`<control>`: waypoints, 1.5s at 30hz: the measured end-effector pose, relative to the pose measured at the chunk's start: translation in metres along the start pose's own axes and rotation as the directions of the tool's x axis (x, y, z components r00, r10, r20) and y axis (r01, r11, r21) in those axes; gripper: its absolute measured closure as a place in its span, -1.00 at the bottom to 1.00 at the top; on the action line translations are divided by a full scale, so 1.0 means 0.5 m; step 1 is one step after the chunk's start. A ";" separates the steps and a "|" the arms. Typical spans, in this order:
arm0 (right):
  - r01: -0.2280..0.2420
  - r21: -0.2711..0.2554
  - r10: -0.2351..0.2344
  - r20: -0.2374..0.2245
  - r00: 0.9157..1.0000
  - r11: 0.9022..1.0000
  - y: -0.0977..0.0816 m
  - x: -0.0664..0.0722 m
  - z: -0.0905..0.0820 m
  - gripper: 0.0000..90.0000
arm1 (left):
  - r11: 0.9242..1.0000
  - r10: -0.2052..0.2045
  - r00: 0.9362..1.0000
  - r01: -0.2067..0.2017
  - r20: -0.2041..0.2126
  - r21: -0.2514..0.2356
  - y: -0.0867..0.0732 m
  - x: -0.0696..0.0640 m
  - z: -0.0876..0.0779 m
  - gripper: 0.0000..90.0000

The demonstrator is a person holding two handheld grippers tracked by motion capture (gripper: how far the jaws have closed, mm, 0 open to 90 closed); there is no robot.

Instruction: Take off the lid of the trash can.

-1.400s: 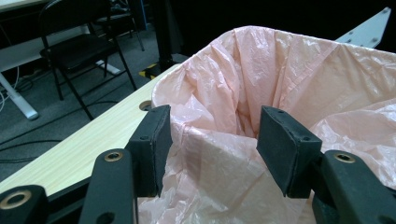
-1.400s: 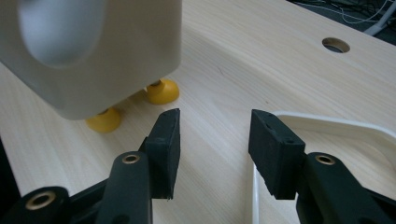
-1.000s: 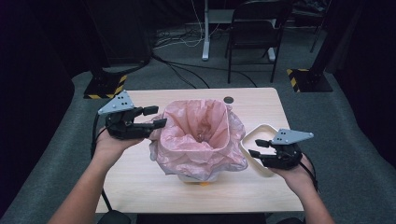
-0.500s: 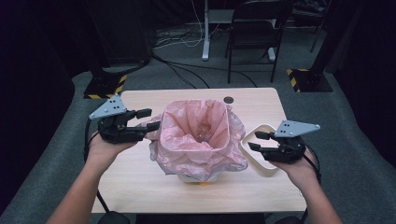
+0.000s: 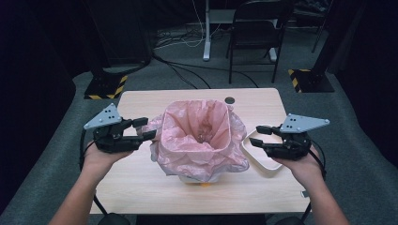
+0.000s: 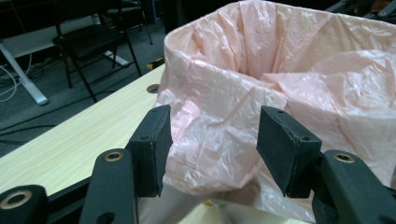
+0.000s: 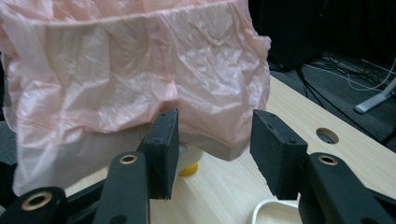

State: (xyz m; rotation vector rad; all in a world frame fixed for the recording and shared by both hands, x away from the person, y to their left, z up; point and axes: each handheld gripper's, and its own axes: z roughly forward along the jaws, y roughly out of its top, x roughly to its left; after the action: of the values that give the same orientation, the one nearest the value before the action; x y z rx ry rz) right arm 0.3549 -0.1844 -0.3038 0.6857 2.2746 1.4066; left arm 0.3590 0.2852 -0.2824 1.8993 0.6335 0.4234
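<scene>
While both forearms are reaching in from the near edge of the counter (image 5: 141,187), the left gripper (image 5: 144,129) is hovering level at the left side of the pink bag (image 5: 199,140), its grey plate turned upward and its tips pointing toward the plastic. Its fingers (image 6: 152,144) are standing wide apart and holding nothing; crumpled folds of the bag are lying just ahead of them, and I cannot tell whether the tips are brushing the film. The right gripper (image 5: 257,136) is hanging level on the opposite side, over the white tray (image 5: 263,164), aimed at the bag but apart from it. Its fingers (image 7: 161,149) are also spread wide and empty, with the bag's draped hem and the bin (image 7: 219,147) under it showing beyond them. The bag is lining the bin in the middle of the counter, its mouth gaping open and its edge folded down over the rim.
</scene>
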 end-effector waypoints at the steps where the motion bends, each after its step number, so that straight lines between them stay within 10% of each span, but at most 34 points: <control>1: 0.003 -0.003 -0.003 -0.004 1.000 1.000 0.003 0.001 0.000 0.14 | 1.000 0.000 1.000 0.000 0.003 0.003 -0.003 -0.002 0.002 -0.01; 29: 0.063 0.022 -0.061 -0.084 0.995 0.998 0.030 0.040 0.057 0.04 | 0.999 0.031 0.998 -0.033 0.055 0.024 -0.024 -0.022 0.024 0.00; 45: 0.121 0.034 -0.117 -0.107 0.987 0.992 0.024 0.049 0.063 0.99 | 0.996 0.080 0.993 -0.083 0.082 0.027 -0.019 -0.031 0.032 0.97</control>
State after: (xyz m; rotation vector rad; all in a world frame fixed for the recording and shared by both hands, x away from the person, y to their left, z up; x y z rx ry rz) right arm 0.3549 -0.1431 -0.3079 0.4896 2.3876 1.3738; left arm 0.3534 0.2672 -0.2979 1.9657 0.5131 0.3889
